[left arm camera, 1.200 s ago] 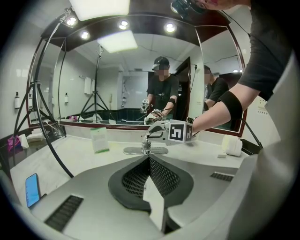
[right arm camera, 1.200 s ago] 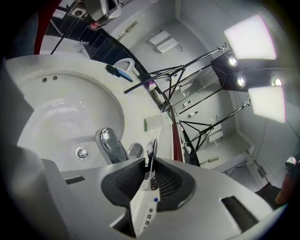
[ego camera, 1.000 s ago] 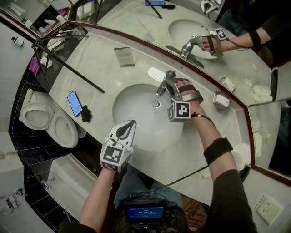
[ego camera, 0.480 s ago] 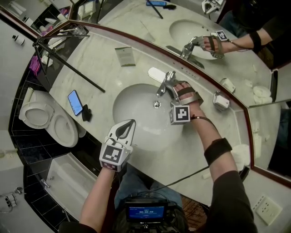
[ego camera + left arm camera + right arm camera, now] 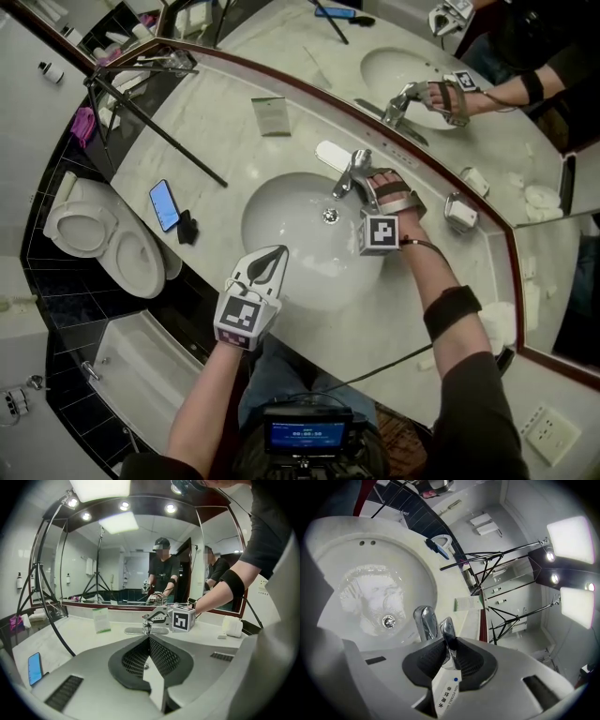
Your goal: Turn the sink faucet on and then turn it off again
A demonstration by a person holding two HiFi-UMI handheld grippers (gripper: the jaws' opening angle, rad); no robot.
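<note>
Over the sink (image 5: 281,217), right gripper (image 5: 365,180) grips the faucet handle (image 5: 446,630); left gripper (image 5: 269,260) hovers clenched, empty.

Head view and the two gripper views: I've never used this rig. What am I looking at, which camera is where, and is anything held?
There is no robot arm: a person at a bathroom sink holds a two-jaw gripper in each hand. The head view looks steeply down from the person's head. Each gripper view rides on its gripper and looks along its jaws. The cubes with square markers are parts of the grippers. The right gripper is shut on the faucet handle, next to the spout. The left gripper is shut and empty, over the near rim of the basin. On the counter lie a phone, a small black thing beside it, and a card.
</note>
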